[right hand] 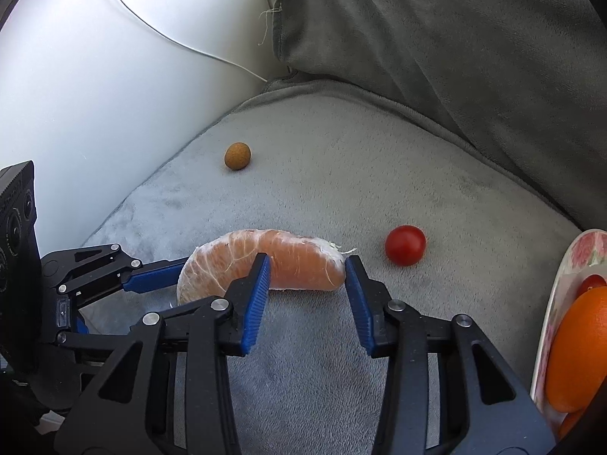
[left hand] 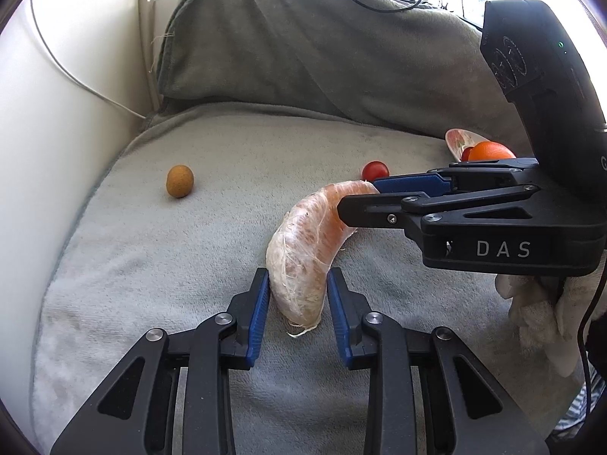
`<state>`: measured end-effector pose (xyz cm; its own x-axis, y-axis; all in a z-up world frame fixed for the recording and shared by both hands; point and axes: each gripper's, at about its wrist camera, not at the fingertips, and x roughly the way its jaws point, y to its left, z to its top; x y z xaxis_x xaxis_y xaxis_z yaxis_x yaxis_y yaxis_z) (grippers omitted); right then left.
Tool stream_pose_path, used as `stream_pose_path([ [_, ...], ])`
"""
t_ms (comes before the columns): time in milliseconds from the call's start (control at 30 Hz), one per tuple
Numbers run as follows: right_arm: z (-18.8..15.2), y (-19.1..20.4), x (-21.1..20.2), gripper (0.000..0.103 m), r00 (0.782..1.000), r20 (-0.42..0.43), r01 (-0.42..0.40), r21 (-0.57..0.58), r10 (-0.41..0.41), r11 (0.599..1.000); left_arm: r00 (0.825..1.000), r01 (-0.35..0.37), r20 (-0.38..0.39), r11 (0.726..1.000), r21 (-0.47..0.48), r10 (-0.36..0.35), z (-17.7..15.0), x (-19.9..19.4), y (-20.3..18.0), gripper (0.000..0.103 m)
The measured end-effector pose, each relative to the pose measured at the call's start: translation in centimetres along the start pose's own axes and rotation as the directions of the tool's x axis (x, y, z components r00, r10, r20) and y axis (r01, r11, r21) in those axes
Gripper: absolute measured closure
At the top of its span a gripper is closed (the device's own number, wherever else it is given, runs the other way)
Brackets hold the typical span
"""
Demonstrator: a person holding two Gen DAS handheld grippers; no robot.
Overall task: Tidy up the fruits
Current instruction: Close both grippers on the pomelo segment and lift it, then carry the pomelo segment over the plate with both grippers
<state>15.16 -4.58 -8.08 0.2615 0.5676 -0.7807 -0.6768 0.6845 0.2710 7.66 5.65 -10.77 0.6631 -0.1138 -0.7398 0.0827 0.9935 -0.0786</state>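
Observation:
A peeled orange segment (left hand: 303, 250) lies on the grey cushion (left hand: 189, 265); it also shows in the right wrist view (right hand: 265, 261). My left gripper (left hand: 297, 284) is open, its blue pads on either side of the segment's near end. My right gripper (right hand: 307, 269) is open around the segment's other end; it shows in the left wrist view (left hand: 360, 197). A cherry tomato (left hand: 375, 170) (right hand: 405, 245) and a small brown round fruit (left hand: 180, 185) (right hand: 237, 156) lie loose on the cushion. A floral plate (right hand: 569, 265) holds an orange (right hand: 580, 349) and a tomato (right hand: 592, 282).
A grey back cushion (left hand: 303, 57) rises behind the seat. A white wall or armrest (left hand: 45, 132) with a thin white cable (left hand: 76, 79) stands to the left. A black cable (left hand: 379, 0) lies on top behind. The plate (left hand: 461, 138) sits at the right edge.

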Motion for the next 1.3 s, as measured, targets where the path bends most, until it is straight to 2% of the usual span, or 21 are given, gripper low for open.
stream_pose_path([
  [700, -0.8, -2.6, -8.1, 0.060, 0.989, 0.126, 0.067, 0.046, -0.072, 0.997, 0.994, 0.031, 0.104, 0.997, 0.065, -0.038, 2.7, -2.7, -4.6, 0.074],
  [1300, -3.1, -9.4, -15.2, 0.060, 0.964, 0.204, 0.136, 0.165, -0.168, 0.977, 0.979, 0.120, 0.144, 0.979, 0.166, -0.144, 6.4, -2.4, -12.5, 0.074],
])
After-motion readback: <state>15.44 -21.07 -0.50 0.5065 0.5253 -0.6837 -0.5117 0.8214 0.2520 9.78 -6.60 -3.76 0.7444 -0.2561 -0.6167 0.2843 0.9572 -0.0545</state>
